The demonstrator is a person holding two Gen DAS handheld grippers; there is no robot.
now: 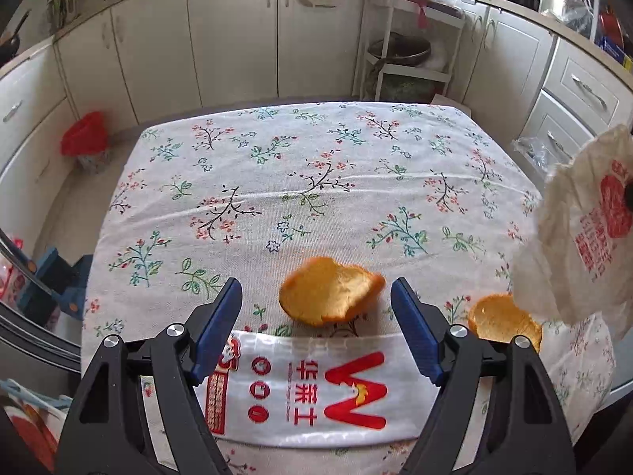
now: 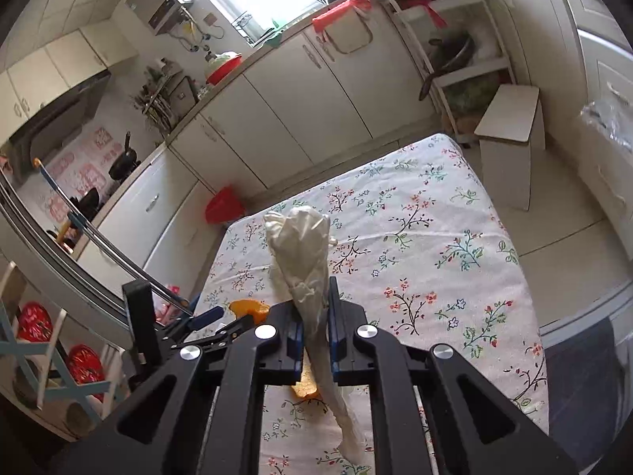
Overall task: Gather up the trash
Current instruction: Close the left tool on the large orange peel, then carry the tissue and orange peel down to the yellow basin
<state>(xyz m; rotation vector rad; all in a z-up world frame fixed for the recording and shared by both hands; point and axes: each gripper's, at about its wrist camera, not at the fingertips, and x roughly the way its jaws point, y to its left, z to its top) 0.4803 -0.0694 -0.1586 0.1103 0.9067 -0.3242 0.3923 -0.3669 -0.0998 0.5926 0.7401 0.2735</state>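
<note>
Black gripper frames fill the foreground of both views. Beyond them, a table draped in a floral tablecloth (image 1: 316, 166) is seen. A white plastic bag (image 2: 304, 261) is clamped between the closed jaws of the right gripper (image 2: 312, 308) and held above the cloth. A printed wrapper (image 1: 316, 388) lies flat beneath the left gripper (image 1: 316, 297), whose jaws are spread wide around an orange peel (image 1: 328, 293). A second peel (image 1: 502, 320) lies just right of it.
</note>
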